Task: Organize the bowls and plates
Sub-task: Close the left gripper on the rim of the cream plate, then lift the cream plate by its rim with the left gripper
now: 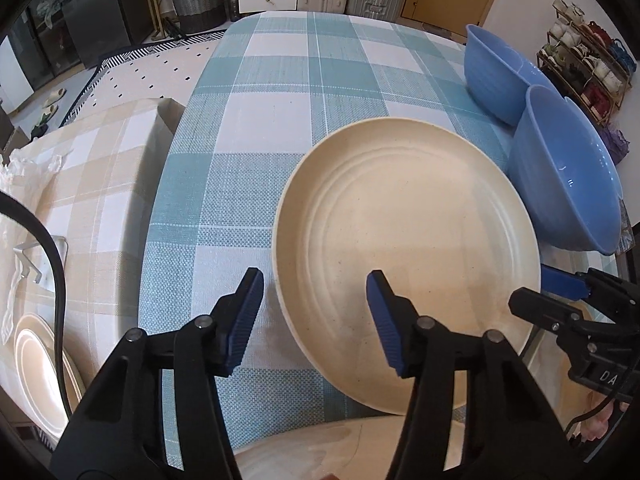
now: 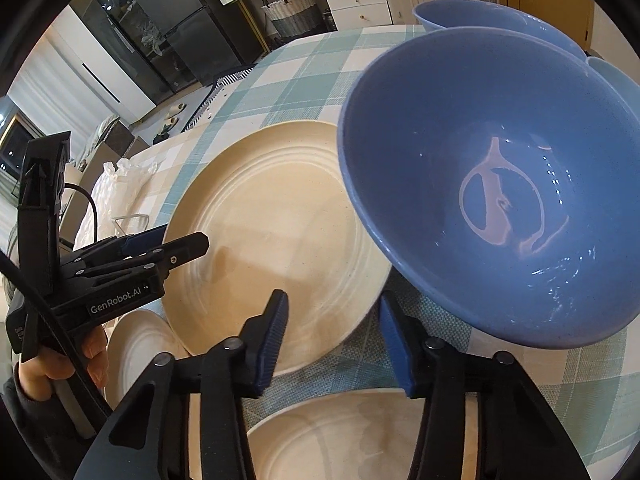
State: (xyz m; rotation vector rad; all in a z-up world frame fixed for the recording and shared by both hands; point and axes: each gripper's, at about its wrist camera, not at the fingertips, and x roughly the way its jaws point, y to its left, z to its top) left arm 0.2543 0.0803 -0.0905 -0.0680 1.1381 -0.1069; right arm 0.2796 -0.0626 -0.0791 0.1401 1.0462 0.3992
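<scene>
A large cream plate (image 1: 408, 248) (image 2: 280, 220) lies on the teal checked tablecloth (image 1: 280, 100). My left gripper (image 1: 316, 312) straddles its left rim: one finger is over the cloth and the other over the plate, neither pad touching. It shows in the right wrist view as the left gripper (image 2: 176, 244), held by a hand. My right gripper (image 2: 334, 336) straddles the opposite rim with a visible gap either side, and appears at the plate's right edge as the right gripper (image 1: 544, 292). A blue bowl (image 2: 500, 200) (image 1: 568, 172) sits just beyond the plate.
A second blue bowl (image 1: 496, 76) stands behind the first. Another cream plate (image 2: 340, 440) lies at the table's near edge. More cream plates (image 1: 36, 360) are stacked lower left, beside a beige checked surface (image 1: 92, 200). A black cable (image 1: 56, 264) hangs at the left.
</scene>
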